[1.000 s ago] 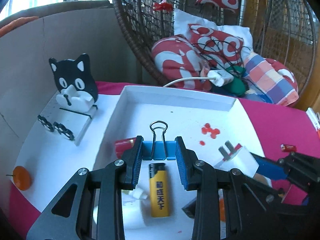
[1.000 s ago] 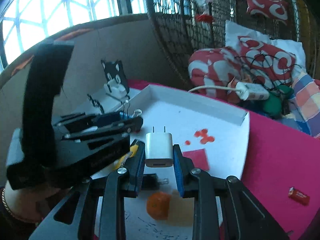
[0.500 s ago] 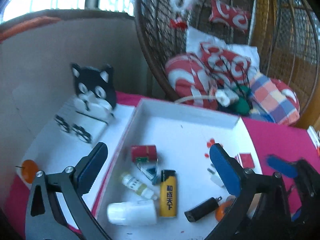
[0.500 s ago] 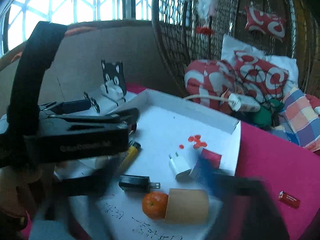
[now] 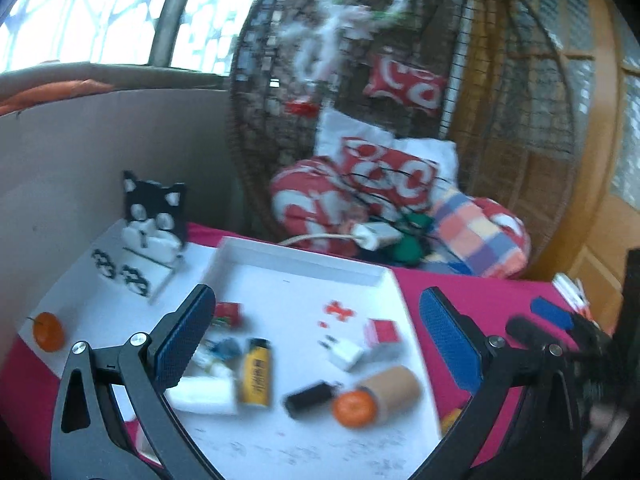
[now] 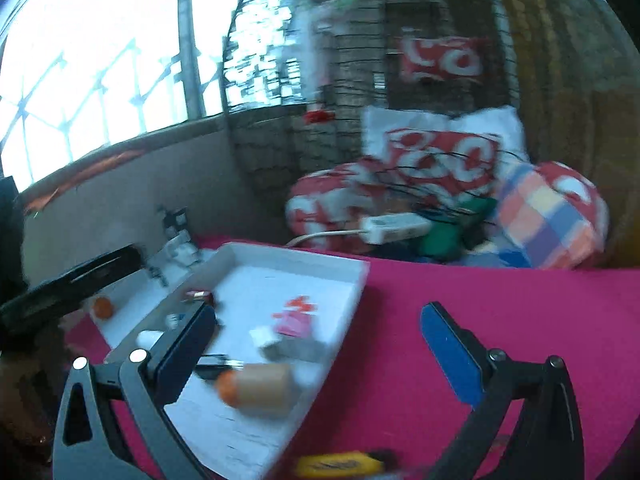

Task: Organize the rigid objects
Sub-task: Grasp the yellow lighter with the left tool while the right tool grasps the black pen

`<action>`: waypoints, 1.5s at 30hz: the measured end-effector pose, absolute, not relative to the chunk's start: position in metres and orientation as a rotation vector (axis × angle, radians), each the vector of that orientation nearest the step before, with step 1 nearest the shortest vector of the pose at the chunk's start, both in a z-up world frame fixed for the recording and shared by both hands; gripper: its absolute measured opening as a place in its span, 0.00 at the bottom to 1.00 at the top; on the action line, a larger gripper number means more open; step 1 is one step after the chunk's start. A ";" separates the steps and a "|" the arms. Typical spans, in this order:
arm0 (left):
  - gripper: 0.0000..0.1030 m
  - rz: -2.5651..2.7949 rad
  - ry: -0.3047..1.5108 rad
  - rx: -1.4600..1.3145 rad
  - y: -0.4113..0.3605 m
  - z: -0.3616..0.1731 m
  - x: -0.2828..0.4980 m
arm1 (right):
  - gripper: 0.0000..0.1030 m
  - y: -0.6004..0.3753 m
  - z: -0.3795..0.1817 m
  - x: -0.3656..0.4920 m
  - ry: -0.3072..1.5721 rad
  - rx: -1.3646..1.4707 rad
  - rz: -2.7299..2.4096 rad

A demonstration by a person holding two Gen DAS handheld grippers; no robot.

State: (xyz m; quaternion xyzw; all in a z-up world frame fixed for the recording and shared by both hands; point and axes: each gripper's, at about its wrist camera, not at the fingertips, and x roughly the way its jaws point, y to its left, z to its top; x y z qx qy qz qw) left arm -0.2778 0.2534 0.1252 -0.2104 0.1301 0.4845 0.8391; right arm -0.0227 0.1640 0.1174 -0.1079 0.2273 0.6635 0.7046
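Left gripper: I see its jaws spread wide, holding nothing, above the white tray.
Right gripper: my view shows it wide open and empty, over the tray's right rim and the pink cloth.
Lighter: yellow, flat in the tray's near-left part; long axis runs toward the far wall, black cap at the far end. It has dark print, too blurred for me to read.
White charger: near the tray's centre, prongs pointing far-left.
Black plug: near edge of the tray, lying roughly left to right, just left of the orange.
Tan cylinder: on its side, touching the orange's right.
White bottle: on its side, just left of the lighter.
Cat stand: upright, outside the tray's far-left corner.
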 end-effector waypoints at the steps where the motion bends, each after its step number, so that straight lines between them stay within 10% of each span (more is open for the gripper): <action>1: 1.00 0.999 0.284 -0.437 0.249 0.124 -0.272 | 1.00 0.158 0.114 -0.008 0.525 -0.224 1.440; 18: 1.00 0.447 0.786 -0.223 0.191 0.054 -0.117 | 1.00 0.082 0.024 0.099 0.834 -0.127 1.224; 45: 0.94 0.155 1.021 -0.216 0.148 0.011 -0.076 | 1.00 0.063 0.015 0.123 0.925 0.035 1.202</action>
